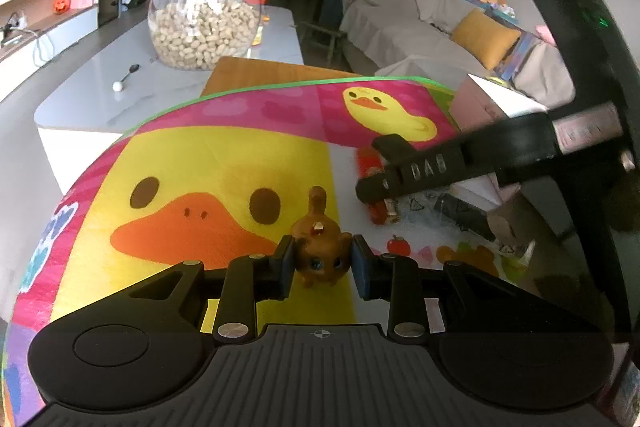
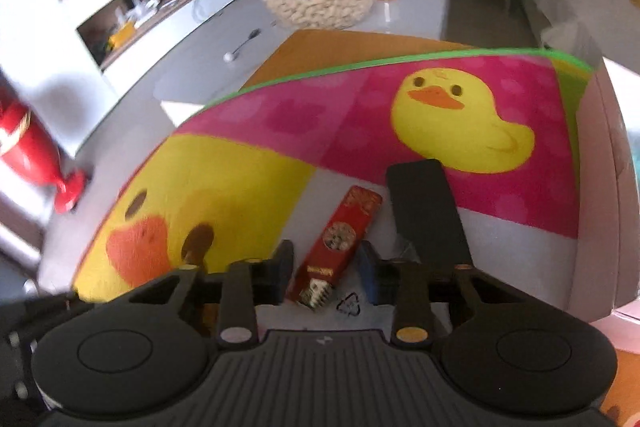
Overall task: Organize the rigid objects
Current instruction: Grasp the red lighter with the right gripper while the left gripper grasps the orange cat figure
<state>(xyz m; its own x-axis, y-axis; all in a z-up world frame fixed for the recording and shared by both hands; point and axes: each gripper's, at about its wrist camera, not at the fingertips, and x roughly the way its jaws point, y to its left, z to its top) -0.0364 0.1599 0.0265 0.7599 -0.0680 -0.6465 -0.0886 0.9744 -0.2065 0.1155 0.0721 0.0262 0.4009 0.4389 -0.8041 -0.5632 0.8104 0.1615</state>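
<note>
Brown toy cat [image 1: 320,251] sits pinched between the blue pads of the left gripper [image 1: 322,261], over the yellow duck face on the play mat [image 1: 224,155]. Right gripper [image 2: 326,269] stands open around a red carton [image 2: 340,247] lying on the mat's white patch, pads not pressing it. Beside the carton lies a black flat bar [image 2: 428,215], with clear plastic wrapping underneath. Only the right view shows a red vase [image 2: 32,151] left of the mat. Beyond the mat's far green edge stands a peanut jar [image 1: 204,19] on the white table [image 1: 80,87].
</note>
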